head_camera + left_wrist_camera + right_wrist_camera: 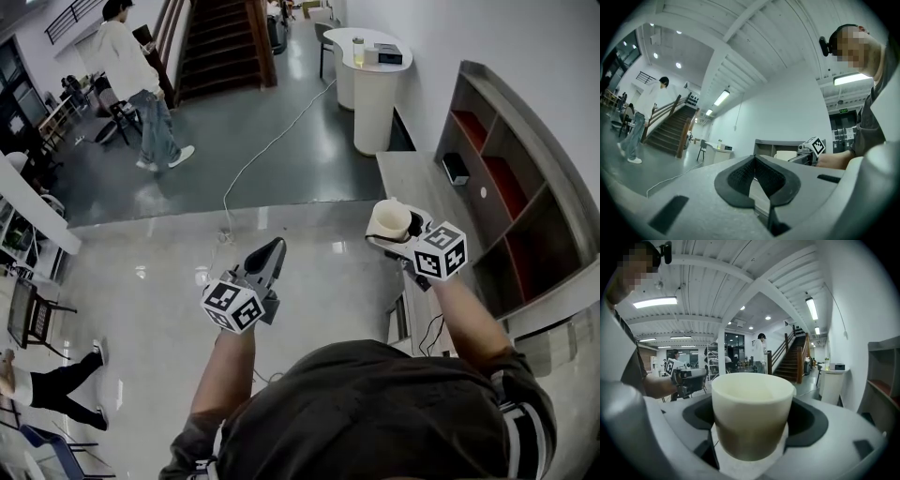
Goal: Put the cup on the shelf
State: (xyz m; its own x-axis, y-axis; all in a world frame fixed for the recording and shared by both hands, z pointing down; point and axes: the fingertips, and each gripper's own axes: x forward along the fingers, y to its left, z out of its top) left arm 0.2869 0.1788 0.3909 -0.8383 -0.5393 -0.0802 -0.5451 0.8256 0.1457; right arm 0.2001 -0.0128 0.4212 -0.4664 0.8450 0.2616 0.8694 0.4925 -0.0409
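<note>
A cream cup (388,219) sits upright between the pads of my right gripper (394,227), which is shut on it. In the right gripper view the cup (752,408) fills the middle and hides the gap of the right gripper (754,420). The cup hangs over the near end of a grey counter (412,173), left of the open wooden shelf (511,187), which also shows at the right edge of the right gripper view as the shelf (881,380). My left gripper (270,253) hovers over the floor to the left. Its pads meet at the tip of the left gripper (754,160), with nothing between them.
A small black box (456,168) lies on the counter by the shelf. A white rounded stand (370,80) with a bottle is beyond it. A cable (272,141) runs over the glossy floor. A person (141,84) stands near the stairs (220,42); another's legs (47,389) show at the left.
</note>
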